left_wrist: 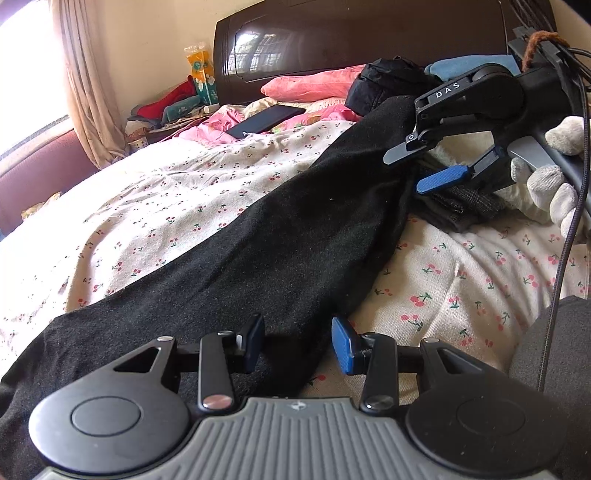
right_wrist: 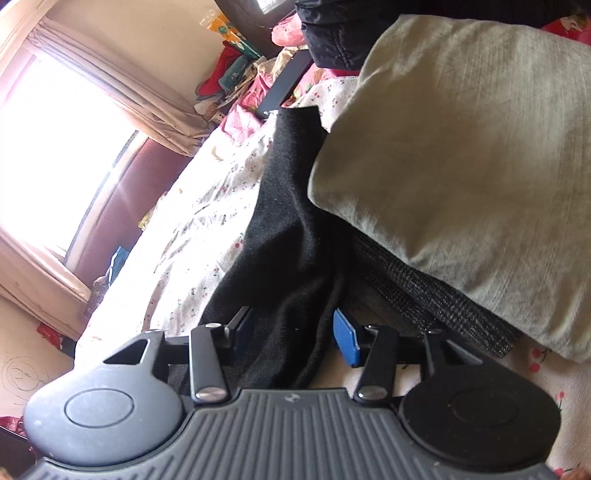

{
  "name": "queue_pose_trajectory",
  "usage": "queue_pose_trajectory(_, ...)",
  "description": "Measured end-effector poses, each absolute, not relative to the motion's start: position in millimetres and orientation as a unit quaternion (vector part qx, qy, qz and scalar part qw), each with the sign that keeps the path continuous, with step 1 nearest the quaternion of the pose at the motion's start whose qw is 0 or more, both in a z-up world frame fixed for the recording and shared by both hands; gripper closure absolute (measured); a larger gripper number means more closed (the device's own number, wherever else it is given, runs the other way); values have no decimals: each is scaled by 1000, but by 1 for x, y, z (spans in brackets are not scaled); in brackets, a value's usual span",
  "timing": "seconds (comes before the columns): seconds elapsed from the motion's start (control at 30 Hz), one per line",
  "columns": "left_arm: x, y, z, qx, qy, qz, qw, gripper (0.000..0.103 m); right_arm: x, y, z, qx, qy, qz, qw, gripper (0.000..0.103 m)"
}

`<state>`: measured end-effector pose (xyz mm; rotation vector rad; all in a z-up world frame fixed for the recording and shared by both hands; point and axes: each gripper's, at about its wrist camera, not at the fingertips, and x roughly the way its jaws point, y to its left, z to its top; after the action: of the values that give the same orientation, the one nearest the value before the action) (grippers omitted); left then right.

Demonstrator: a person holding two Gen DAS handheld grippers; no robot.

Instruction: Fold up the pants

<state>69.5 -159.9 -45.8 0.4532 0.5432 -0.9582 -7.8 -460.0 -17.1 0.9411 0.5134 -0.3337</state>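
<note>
**Black pants stretched along the bed, both grippers at the cloth**

Left wrist view first: the long black knit pants [left_wrist: 258, 236] lie stretched out across the cherry-print bedsheet [left_wrist: 461, 280], running away toward the dark wooden headboard [left_wrist: 332, 33]. The left hand-held gripper [left_wrist: 298, 343] sits low at the near end, jaws spread wide, black cloth lying between them but not pinched. Up at the far right, the right hand-held gripper [left_wrist: 417, 170] hangs over the pants' far end in a white-gloved hand [left_wrist: 543, 192], its jaws parted too. A black tablet [left_wrist: 266, 120] rests on the sheet near a pink pillow [left_wrist: 314, 86].

Over to the right wrist view: the right hand-held gripper [right_wrist: 291, 338] straddles a fold of the pants [right_wrist: 284, 236], fingers wide apart, nothing clamped. Just beside it, a grey-green cushion [right_wrist: 461, 147] lies on top of a dark tweed-like fabric [right_wrist: 424, 291], touching the pants' edge.
</note>
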Motion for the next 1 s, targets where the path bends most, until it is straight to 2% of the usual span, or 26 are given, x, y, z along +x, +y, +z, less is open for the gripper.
queue_pose_trajectory(0.13, 72, -162, -45, 215, 254, -441, 833, 50, 8, -466, -25, 450, 248, -151, 844, 53)
queue_pose_trajectory(0.27, 73, -170, -53, 238, 248, -439, 830, 50, 19, -473, -45, 471, 264, -163, 826, 67)
queue_pose_trajectory(0.37, 74, -177, -58, 245, 247, -442, 827, 50, 21, -475, -47, 483, 248, -156, 825, 64)
queue_pose_trajectory(0.43, 75, -182, -60, 253, 243, -439, 827, 50, 29, -478, -50, 487, 243, -149, 825, 67)
queue_pose_trajectory(0.47, 75, -184, -59, 255, 241, -437, 828, 51, 33, -481, -53, 497, 240, -146, 821, 79)
queue_pose_trajectory(0.5, 77, -185, -59, 255, 242, -436, 828, 57, 35, -483, -55, 507, 241, -144, 815, 97)
queue_pose_trajectory(0.57, 78, -183, -56, 248, 243, -443, 827, 69, 33, -486, -55, 521, 238, -135, 809, 97)
queue_pose_trajectory(0.6, 77, -181, -53, 242, 243, -446, 827, 70, 28, -483, -48, 514, 232, -131, 816, 97)
queue_pose_trajectory(0.77, 68, -173, -50, 235, 244, -457, 822, 70, 5, -475, -19, 474, 213, -107, 847, 99)
queue_pose_trajectory(0.9, 65, -177, -63, 263, 255, -450, 814, 70, 12, -480, -46, 479, 255, -138, 829, 100)
queue_pose_trajectory(1.0, 64, -172, -56, 260, 247, -455, 815, 70, 13, -481, -50, 503, 252, -140, 815, 100)
